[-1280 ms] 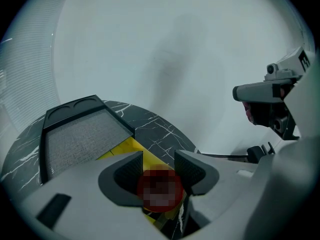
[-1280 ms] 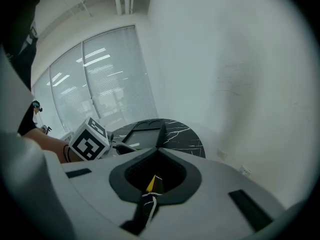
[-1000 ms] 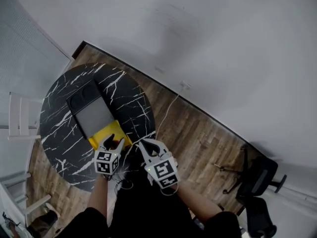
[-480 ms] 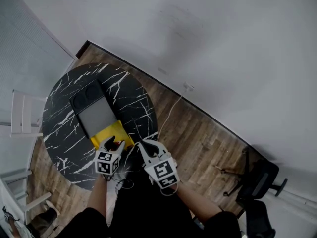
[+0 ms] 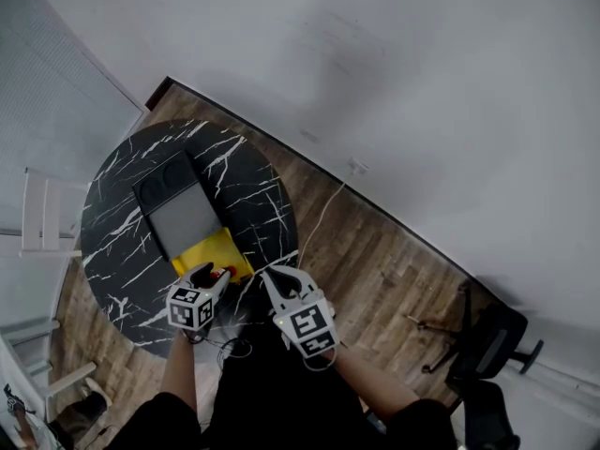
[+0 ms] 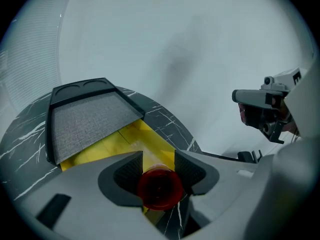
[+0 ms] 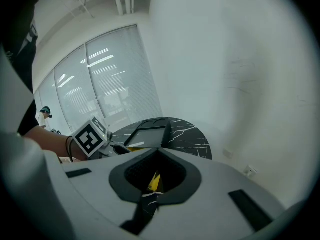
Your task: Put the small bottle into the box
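A small bottle with a red cap [image 6: 160, 188] is held between the jaws of my left gripper [image 6: 159, 170], which is shut on it. In the head view that gripper [image 5: 214, 276] hovers at the near edge of the yellow box [image 5: 208, 251], the red cap [image 5: 222, 273] just showing. The box's dark lid with grey foam [image 5: 183, 218] lies open behind it on the round black marble table [image 5: 122, 242]. My right gripper [image 5: 284, 276] is beside it to the right, past the table's edge. Its jaws meet with nothing between them [image 7: 159, 151].
A white chair [image 5: 42, 218] stands left of the table. A black office chair [image 5: 492, 340] is at the far right on the wooden floor. A cable [image 5: 319, 209] runs from a wall socket [image 5: 353, 165] toward the table. The left gripper's marker cube [image 7: 90, 136] shows in the right gripper view.
My left gripper has shifted a little to the left and nearer to me with the bottle in it. The right gripper has stayed where it was.
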